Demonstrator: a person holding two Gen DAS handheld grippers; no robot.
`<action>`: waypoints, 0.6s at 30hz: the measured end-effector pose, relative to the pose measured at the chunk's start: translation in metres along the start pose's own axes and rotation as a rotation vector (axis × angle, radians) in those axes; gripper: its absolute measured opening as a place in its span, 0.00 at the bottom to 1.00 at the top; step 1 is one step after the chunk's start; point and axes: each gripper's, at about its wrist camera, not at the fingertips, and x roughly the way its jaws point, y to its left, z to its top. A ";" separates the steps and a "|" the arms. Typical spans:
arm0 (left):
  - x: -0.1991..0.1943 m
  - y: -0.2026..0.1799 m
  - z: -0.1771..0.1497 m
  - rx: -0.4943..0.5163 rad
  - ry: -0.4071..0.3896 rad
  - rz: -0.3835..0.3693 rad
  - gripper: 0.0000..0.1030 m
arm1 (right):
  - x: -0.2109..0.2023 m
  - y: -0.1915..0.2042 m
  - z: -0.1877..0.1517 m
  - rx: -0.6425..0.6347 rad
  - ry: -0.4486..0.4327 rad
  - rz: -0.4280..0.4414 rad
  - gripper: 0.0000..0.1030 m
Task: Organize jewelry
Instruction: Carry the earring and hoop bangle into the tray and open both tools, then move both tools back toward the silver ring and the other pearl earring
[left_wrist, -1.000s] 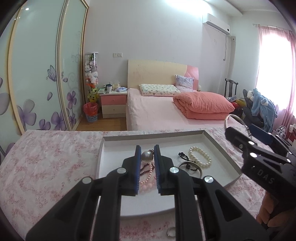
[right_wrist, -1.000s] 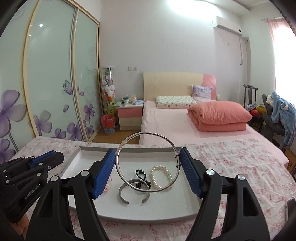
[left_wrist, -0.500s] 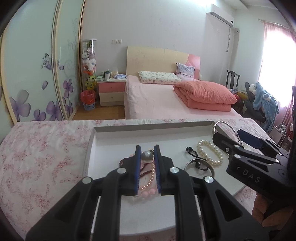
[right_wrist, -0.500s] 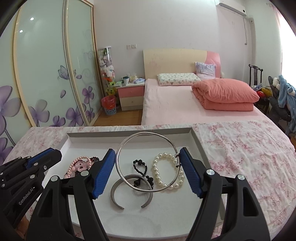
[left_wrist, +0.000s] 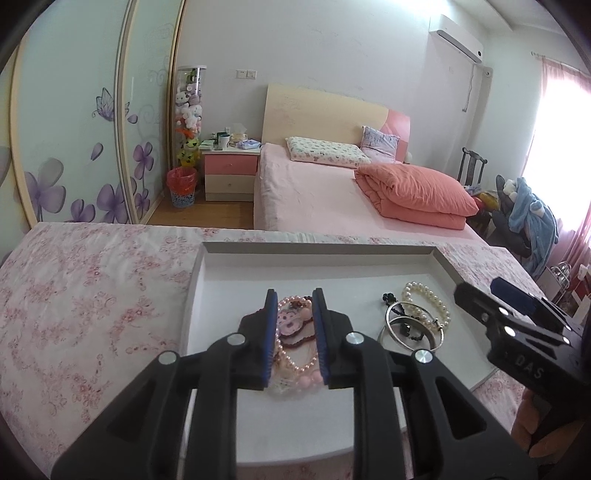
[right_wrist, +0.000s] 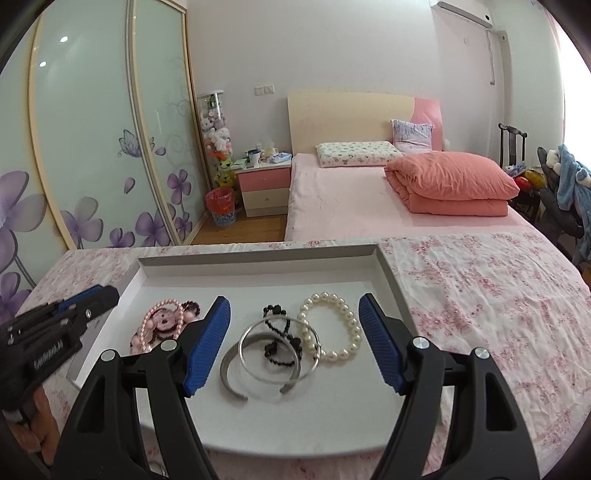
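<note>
Now both tools hang over the tray (right_wrist: 391, 273). Left tool (left_wrist: 295, 336) has just been opening, jaws slack around the pink necklace (left_wrist: 291, 325) heaped on the tray floor. Right tool (right_wrist: 293, 341) released, empty; thin bangle (right_wrist: 279, 349) lies below. Necklace: light, limp, tangle-prone; pinch a bunched strand.

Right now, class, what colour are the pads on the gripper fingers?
Blue pads, clearest in the right wrist view.

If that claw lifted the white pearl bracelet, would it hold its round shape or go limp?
Probably limp: the pearl bracelet is separate beads on a string, so it would likely sag into a drooping loop. The glossy round beads look slippery, so it might slide on the smooth tray if pushed.
</note>
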 end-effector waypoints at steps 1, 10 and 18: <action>-0.003 0.001 0.000 -0.003 -0.001 0.001 0.21 | -0.005 0.000 -0.002 -0.004 0.001 0.003 0.69; -0.040 0.009 -0.023 -0.005 0.012 -0.007 0.26 | -0.035 0.011 -0.035 -0.063 0.066 0.048 0.64; -0.053 -0.004 -0.061 0.058 0.125 -0.090 0.31 | -0.047 0.009 -0.063 -0.075 0.139 0.062 0.62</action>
